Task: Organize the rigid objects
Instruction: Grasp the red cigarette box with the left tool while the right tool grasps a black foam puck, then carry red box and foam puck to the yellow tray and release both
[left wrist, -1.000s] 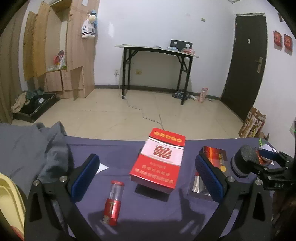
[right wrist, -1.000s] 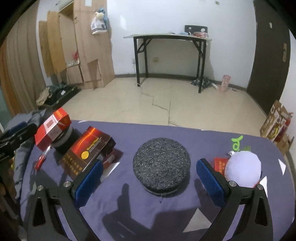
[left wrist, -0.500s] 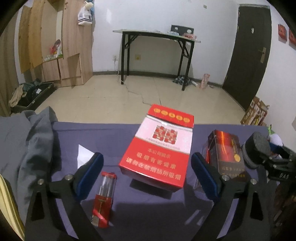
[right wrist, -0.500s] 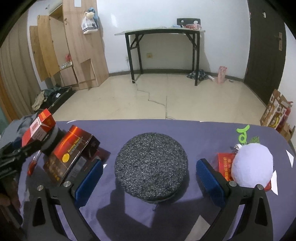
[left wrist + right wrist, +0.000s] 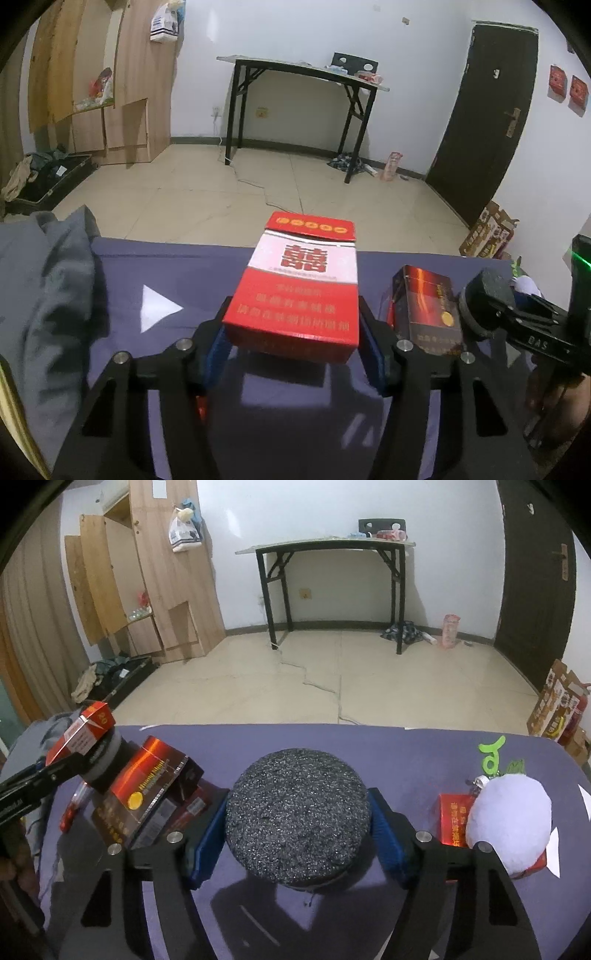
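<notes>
A red-and-white carton (image 5: 303,280) lies on the purple tabletop (image 5: 184,266) in the left wrist view. My left gripper (image 5: 291,332) straddles its near end, jaws closing, blue pads (image 5: 216,350) against both sides. In the right wrist view a dark speckled round disc (image 5: 297,812) sits between the blue pads (image 5: 384,834) of my right gripper (image 5: 297,827), whose jaws are closing and touch its rim. A dark red box (image 5: 428,306) stands right of the carton. A red lighter (image 5: 72,808) lies beside that box and is almost hidden under the left gripper.
A grey cloth (image 5: 44,295) is heaped at the table's left end. A white plush ball (image 5: 509,823), a small red box (image 5: 452,823) and a green charm (image 5: 493,753) lie at the right end. White paper scraps (image 5: 159,306) dot the top. The far edge drops to the floor.
Both grippers went from wide open to closed around their objects. The left one moved forward over the lighter to the carton. The right one drew nearer to the disc.
</notes>
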### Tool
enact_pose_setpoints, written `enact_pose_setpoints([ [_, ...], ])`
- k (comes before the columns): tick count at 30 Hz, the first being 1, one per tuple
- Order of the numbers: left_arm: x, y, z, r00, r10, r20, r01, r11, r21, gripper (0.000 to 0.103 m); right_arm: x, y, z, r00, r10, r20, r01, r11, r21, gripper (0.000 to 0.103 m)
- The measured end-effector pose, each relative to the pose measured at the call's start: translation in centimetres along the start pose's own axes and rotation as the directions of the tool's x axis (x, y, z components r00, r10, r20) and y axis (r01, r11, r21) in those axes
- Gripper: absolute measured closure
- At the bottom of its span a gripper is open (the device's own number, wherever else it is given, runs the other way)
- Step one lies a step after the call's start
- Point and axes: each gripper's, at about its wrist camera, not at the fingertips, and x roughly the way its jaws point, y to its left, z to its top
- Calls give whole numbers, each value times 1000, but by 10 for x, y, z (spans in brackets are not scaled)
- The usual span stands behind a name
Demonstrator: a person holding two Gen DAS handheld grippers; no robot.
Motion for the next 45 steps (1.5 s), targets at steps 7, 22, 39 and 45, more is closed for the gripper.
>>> enact_pose_setpoints([
  [7, 1, 1, -8, 995, 50, -87, -42, 995, 90, 43, -10, 3, -3, 999, 23, 40, -22, 999, -29, 33],
  [22, 3, 5, -7, 995, 59, -83, -52, 996, 76, 38, 2, 3, -7, 1000, 12, -29, -14, 998, -63, 33],
  [39, 0, 32, -10, 989, 43, -144, -46, 999, -21, 80, 6, 5, -5, 998, 22, -52, -26, 997, -73, 34],
  [45, -26, 38, -5, 995, 43, -91, -47, 998, -46, 80, -2, 1, 0, 997, 59, -44, -62, 997, -52, 36],
])
